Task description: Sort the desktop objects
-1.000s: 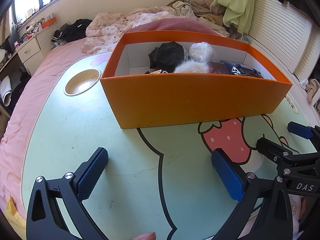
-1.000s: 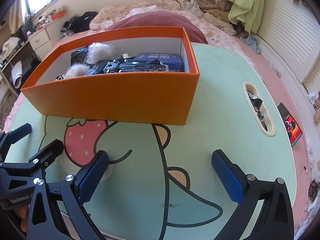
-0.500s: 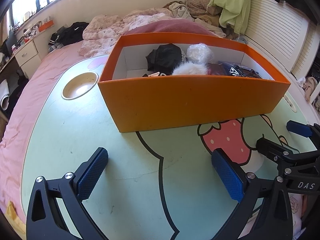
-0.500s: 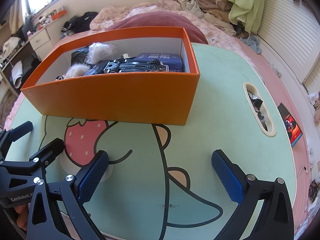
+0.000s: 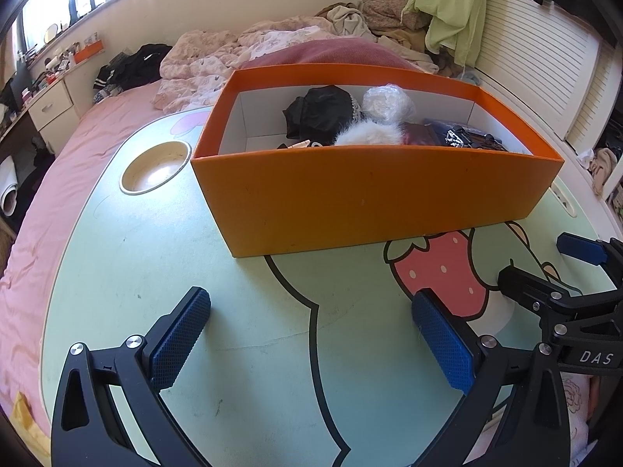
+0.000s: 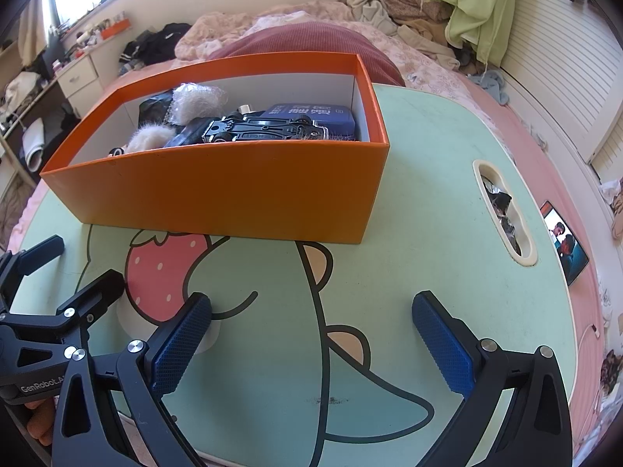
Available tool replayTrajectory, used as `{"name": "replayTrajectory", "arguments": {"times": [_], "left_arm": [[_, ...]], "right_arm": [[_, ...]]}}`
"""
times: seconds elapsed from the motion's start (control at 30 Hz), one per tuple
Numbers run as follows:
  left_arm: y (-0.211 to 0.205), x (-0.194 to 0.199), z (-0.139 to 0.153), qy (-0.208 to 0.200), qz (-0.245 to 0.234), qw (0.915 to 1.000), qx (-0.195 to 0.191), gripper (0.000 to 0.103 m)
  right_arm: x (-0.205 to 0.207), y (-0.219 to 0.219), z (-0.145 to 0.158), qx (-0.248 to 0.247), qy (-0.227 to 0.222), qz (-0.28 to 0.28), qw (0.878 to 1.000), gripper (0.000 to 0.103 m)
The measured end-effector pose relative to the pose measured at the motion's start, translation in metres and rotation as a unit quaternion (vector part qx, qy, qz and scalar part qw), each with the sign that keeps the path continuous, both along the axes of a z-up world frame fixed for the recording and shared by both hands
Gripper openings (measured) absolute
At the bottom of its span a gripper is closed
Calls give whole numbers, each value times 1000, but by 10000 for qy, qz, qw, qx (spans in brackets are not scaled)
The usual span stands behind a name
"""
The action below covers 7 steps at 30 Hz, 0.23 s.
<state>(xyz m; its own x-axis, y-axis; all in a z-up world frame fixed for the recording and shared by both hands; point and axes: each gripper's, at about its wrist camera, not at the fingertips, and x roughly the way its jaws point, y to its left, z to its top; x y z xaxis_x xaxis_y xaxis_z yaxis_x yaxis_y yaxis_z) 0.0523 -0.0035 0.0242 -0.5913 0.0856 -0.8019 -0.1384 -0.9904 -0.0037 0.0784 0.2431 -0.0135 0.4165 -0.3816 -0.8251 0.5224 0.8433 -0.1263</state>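
Orange box (image 5: 366,198), strawberry-print mint table (image 5: 155,257)

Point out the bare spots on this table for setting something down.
Free: the green tabletop between the orange box and both open claws, and the stretch between the box and the oval slot. Crowded: the box's right half. Its left end looks bare.

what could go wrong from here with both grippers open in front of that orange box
1. The orange cardboard box is already crowded at one end; the black toy car chassis lies atop the blue tin, so reaching in might dislodge it.
2. The left gripper and right gripper sit close side by side and could collide.
3. The mint-green lap table rests on bedding, so a push may shift it.
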Motion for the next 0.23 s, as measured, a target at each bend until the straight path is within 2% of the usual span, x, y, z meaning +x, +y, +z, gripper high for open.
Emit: {"name": "replayTrajectory", "arguments": {"times": [0.23], "left_arm": [[-1,-2,1,1,47,10000,-4,103]], "right_arm": [[0,0,0,-2,-2,0,10000,103]]}}
